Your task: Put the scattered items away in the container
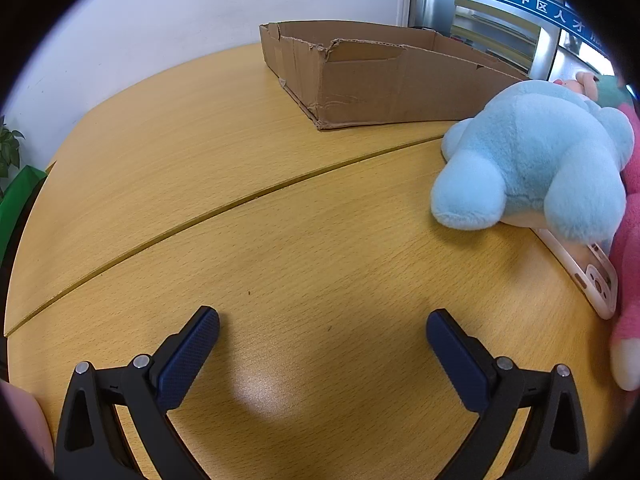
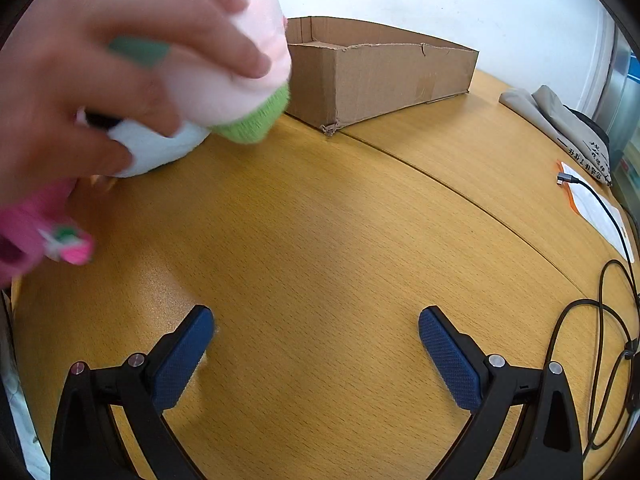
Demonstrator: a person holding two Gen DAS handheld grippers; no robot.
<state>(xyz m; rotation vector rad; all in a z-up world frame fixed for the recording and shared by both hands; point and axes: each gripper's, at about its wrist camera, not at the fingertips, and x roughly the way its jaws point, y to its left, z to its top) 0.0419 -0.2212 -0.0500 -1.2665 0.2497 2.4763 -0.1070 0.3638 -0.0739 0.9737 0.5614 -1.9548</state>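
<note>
An open cardboard box (image 1: 360, 92) stands at the far side of the wooden table; it also shows in the right wrist view (image 2: 380, 76). A light blue plush toy (image 1: 532, 160) lies at the right, on a pink phone case (image 1: 592, 276), next to a pink plush (image 1: 628, 264). My left gripper (image 1: 322, 348) is open and empty over bare table. My right gripper (image 2: 316, 344) is open and empty. In the right wrist view a bare hand (image 2: 80, 60) holds a pale pink and green plush (image 2: 240, 88) at the upper left, above a pink plush (image 2: 36, 236).
A black cable (image 2: 600, 320), papers (image 2: 600, 212) and a folded grey cloth bag (image 2: 560, 124) lie at the right of the table. A seam (image 1: 240, 200) runs across the tabletop. A green plant (image 1: 10, 152) stands at the far left.
</note>
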